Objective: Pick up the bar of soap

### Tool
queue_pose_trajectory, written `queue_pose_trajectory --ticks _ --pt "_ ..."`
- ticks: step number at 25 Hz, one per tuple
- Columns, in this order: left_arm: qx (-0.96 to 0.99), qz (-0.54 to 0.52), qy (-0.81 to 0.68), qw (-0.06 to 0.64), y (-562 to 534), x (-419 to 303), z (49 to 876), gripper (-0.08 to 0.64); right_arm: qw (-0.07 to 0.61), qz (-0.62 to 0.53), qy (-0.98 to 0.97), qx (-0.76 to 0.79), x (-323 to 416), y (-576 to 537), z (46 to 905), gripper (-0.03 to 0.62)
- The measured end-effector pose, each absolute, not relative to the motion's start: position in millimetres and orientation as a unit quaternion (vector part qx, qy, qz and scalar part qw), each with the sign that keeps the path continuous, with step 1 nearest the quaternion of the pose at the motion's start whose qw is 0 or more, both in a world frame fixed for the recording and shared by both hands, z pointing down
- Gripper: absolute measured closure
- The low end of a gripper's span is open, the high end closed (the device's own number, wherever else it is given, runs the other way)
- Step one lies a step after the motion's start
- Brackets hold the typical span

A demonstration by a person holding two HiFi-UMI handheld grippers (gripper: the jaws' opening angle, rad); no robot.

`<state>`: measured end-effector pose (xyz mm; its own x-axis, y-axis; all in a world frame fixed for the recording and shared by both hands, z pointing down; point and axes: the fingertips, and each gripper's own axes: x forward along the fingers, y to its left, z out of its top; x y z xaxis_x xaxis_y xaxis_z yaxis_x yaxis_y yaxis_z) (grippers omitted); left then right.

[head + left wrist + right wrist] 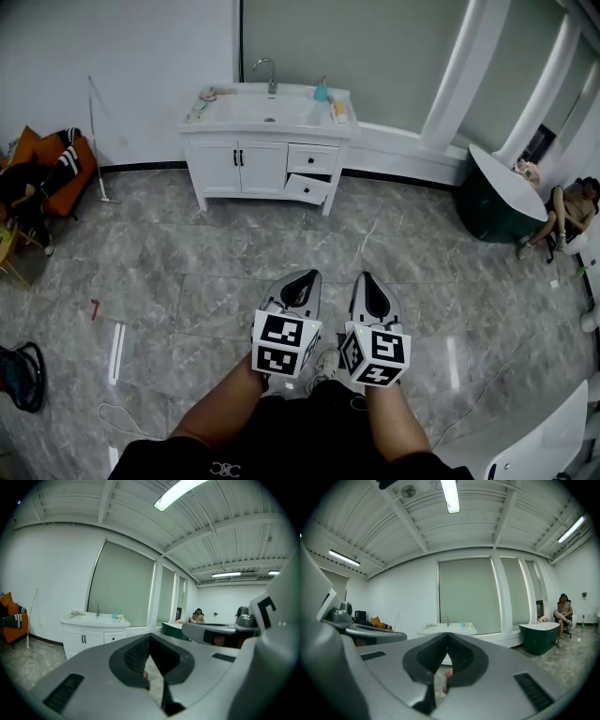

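A white vanity [267, 117] with a sink and a tap [269, 73] stands against the far wall, well ahead of me. On its right end are a blue bottle [321, 91] and a small yellowish bar [338, 110] that looks like the soap. My left gripper [302, 277] and right gripper [373, 283] are side by side over the grey floor, pointing at the vanity. Both are shut with nothing in them. The vanity shows small in the left gripper view [93, 623] and in the right gripper view [446, 630].
A lower vanity drawer [307, 187] hangs open. A dark green tub [497, 192] stands at the right, with a seated person [572, 206] beyond it. An orange chair [42, 159] and a leaning pole [97, 141] are at the left. Cables lie on the floor [122, 412].
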<state>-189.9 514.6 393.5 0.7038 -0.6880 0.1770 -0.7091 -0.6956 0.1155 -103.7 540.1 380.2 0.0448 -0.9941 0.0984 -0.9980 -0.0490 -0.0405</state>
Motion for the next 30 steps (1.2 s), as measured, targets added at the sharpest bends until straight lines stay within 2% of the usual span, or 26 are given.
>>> queue_pose_trajectory --ticks 12,30 --pt "0.914 0.073 -0.391 0.075 453.1 -172.8 397.2 0.560 0.001 0.057 -0.700 0.712 -85.4 473.8 377.3 0.591" --pt "0.903 0.092 -0.413 0.074 300.7 -48.0 384.1 0.560 0.001 0.064 -0.713 0.698 47.7 320.6 365.4 0.591"
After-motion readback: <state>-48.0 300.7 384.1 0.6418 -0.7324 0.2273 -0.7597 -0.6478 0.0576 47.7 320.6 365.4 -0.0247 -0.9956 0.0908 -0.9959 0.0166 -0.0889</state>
